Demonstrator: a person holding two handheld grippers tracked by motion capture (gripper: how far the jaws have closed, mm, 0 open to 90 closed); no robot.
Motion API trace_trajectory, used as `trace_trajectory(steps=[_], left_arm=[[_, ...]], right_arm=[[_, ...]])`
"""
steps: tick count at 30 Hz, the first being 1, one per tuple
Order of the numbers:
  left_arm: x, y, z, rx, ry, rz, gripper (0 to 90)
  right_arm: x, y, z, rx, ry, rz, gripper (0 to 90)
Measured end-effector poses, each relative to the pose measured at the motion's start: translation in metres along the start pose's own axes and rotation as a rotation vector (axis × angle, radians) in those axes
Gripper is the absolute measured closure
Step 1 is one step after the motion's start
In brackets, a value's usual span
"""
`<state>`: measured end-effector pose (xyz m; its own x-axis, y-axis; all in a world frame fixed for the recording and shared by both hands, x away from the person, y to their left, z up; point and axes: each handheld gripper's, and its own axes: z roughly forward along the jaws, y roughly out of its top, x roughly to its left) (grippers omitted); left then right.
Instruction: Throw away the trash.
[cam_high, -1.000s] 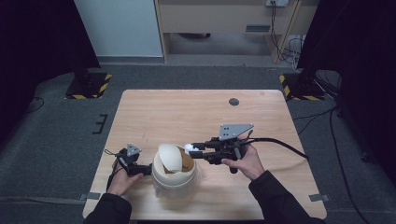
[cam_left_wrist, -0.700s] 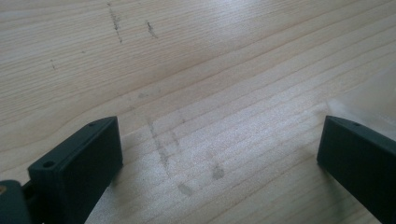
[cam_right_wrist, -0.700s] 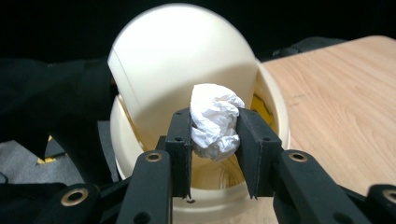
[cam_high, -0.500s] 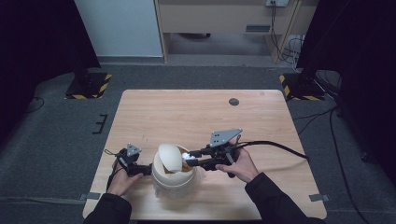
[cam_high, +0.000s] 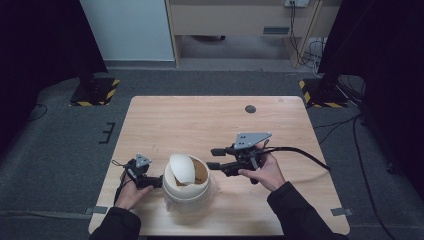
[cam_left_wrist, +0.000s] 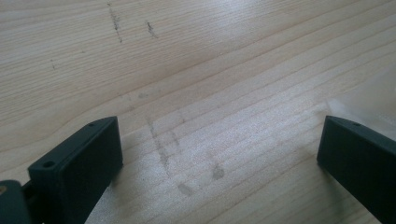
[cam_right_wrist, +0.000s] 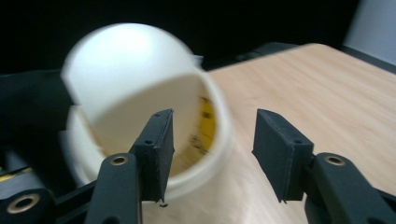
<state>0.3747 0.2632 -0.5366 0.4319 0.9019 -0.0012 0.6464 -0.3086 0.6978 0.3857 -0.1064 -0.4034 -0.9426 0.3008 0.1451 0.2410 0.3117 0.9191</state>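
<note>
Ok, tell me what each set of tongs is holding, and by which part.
Nothing is held. The right tongs have just been opening, empty, beside the white tub. The left tongs stand open over bare table.

A round white tub (cam_high: 186, 192) stands upright on the near part of the table, between the person's two hands and close to the front edge. Its mouth is open and faces up, with a thick rolled rim; the inner wall shows a brownish-yellow surface with some dark marks. A white round lid (cam_high: 181, 169) sits tilted in the mouth, its lower edge down inside the tub and its upper edge leaning up and out over the rim on the left-hand side. In the right gripper view the lid (cam_right_wrist: 125, 70) looks smooth, pale and blurred, standing steeply above the tub's rim (cam_right_wrist: 219, 140).
</note>
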Motion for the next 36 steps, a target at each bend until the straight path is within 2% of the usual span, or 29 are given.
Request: trace_trajectory(steps=[1, 2, 7, 11, 13, 14, 17, 21, 23, 24, 26, 28, 29, 31, 33, 34, 36], left_arm=[[0.0, 0.0, 0.0, 0.0, 0.0, 0.0, 0.0], [0.0, 0.0, 0.0, 0.0, 0.0, 0.0, 0.0], [0.0, 0.0, 0.0, 0.0, 0.0, 0.0, 0.0], [0.0, 0.0, 0.0, 0.0, 0.0, 0.0, 0.0], [0.0, 0.0, 0.0, 0.0, 0.0, 0.0, 0.0], [0.0, 0.0, 0.0, 0.0, 0.0, 0.0, 0.0], [0.0, 0.0, 0.0, 0.0, 0.0, 0.0, 0.0], [0.0, 0.0, 0.0, 0.001, -0.001, 0.001, 0.0], [0.0, 0.0, 0.0, 0.0, 0.0, 0.0, 0.0], [0.0, 0.0, 0.0, 0.0, 0.0, 0.0, 0.0], [0.0, 0.0, 0.0, 0.0, 0.001, -0.001, 0.0], [-0.001, 0.0, 0.0, 0.0, 0.001, -0.001, 0.0], [-0.001, 0.0, 0.0, 0.0, 0.001, -0.001, 0.0], [-0.001, 0.0, 0.0, 0.0, 0.001, -0.001, 0.0], [-0.001, 0.0, 0.0, 0.0, 0.001, -0.001, 0.0], [-0.001, 0.0, 0.0, -0.001, 0.001, -0.001, 0.0], [-0.001, 0.0, 0.0, -0.001, 0.001, -0.001, 0.0]], right_arm=[[-0.005, -0.004, -0.008, 0.015, -0.052, 0.004, 45.4], [-0.005, -0.004, -0.008, 0.015, -0.052, 0.004, 45.4], [-0.015, -0.016, -0.022, 0.008, -0.137, 0.057, 40.6], [-0.02, -0.029, -0.029, 0.033, -0.196, 0.086, 35.8], [-0.027, -0.038, -0.034, 0.055, -0.25, 0.101, 32.4], [-0.027, -0.038, -0.034, 0.055, -0.25, 0.101, 32.4], [-0.034, -0.049, -0.04, 0.092, -0.309, 0.127, 29.6], [-0.042, -0.067, -0.048, 0.13, -0.36, 0.156, 28.0], [-0.044, -0.076, -0.053, 0.139, -0.381, 0.176, 27.6], [-0.047, -0.084, -0.06, 0.146, -0.406, 0.2, 27.0], [-0.049, -0.087, -0.063, 0.145, -0.418, 0.209, 26.6], [-0.051, -0.095, -0.07, 0.143, -0.447, 0.24, 25.4], [-0.055, -0.103, -0.077, 0.163, -0.486, 0.261, 23.6], [-0.06, -0.112, -0.082, 0.175, -0.531, 0.289, 21.9], [-0.063, -0.117, -0.084, 0.184, -0.55, 0.302, 21.5], [-0.068, -0.125, -0.086, 0.219, -0.583, 0.32, 20.9], [-0.071, -0.129, -0.088, 0.239, -0.597, 0.324, 19.5]])
